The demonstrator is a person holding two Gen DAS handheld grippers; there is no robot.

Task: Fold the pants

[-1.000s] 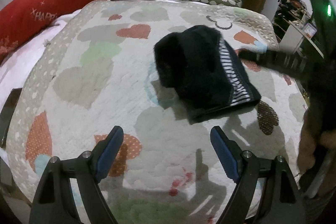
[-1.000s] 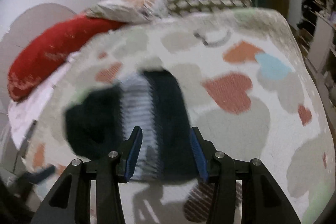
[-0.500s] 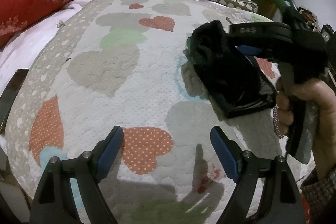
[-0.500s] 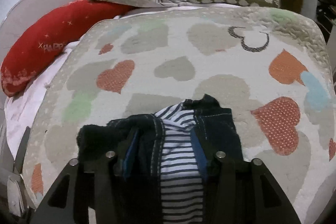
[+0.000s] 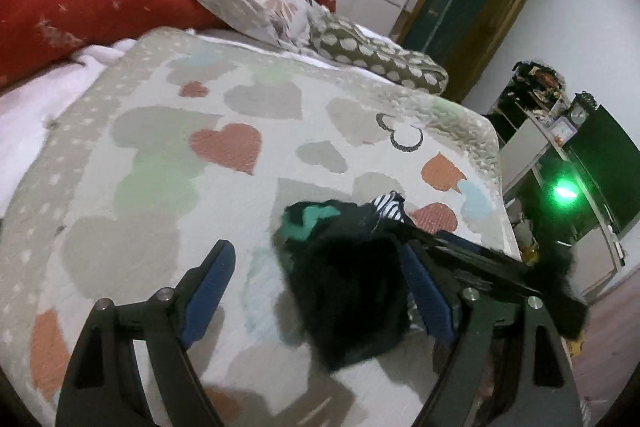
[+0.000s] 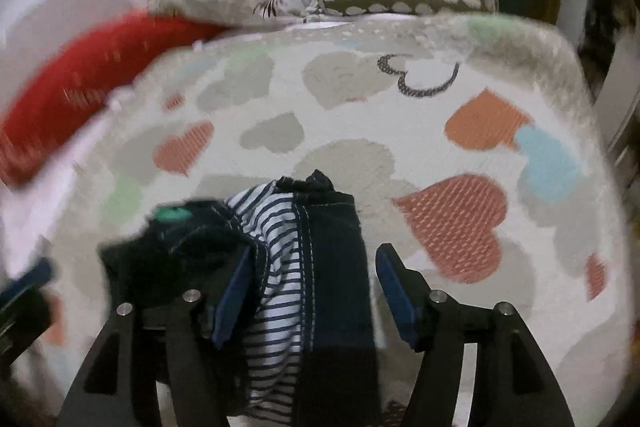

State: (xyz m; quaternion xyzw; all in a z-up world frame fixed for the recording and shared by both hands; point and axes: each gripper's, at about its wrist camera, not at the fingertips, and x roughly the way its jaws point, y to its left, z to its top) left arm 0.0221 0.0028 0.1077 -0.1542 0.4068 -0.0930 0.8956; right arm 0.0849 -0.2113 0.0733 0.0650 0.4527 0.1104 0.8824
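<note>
Pants (image 6: 320,267) lie bunched in a dark, folded heap on the quilt (image 5: 160,155) that covers the bed, close to its near edge and toward its right side. Dark denim with pale stitching faces up in the right wrist view, and a blue-and-white striped lining (image 6: 276,239) shows where the fabric is turned back; the heap's lower end is cut off by the frame there. In the left wrist view the same heap is a nearly black mass whose folds cannot be made out, with only a sliver of stripes at its far end and a green-tinted patch on its left part.

The right gripper (image 6: 316,291) has its jaws opening, with the pants between them: the left blue pad lies against or partly under a fold of cloth, though motion blur leaves that unclear, while the right pad stands clear of the denim. The left gripper (image 5: 316,291) hangs above the quilt with its jaws spread wide and clamped on nothing; the heap appears between its fingers, but lower down. Its right finger overlaps the dark body of the other tool, so that edge is hard to separate.

At the far edge, red cushions (image 5: 80,7), a floral pillow (image 5: 248,3) and a spotted pillow (image 5: 372,55) are blurred.
</note>
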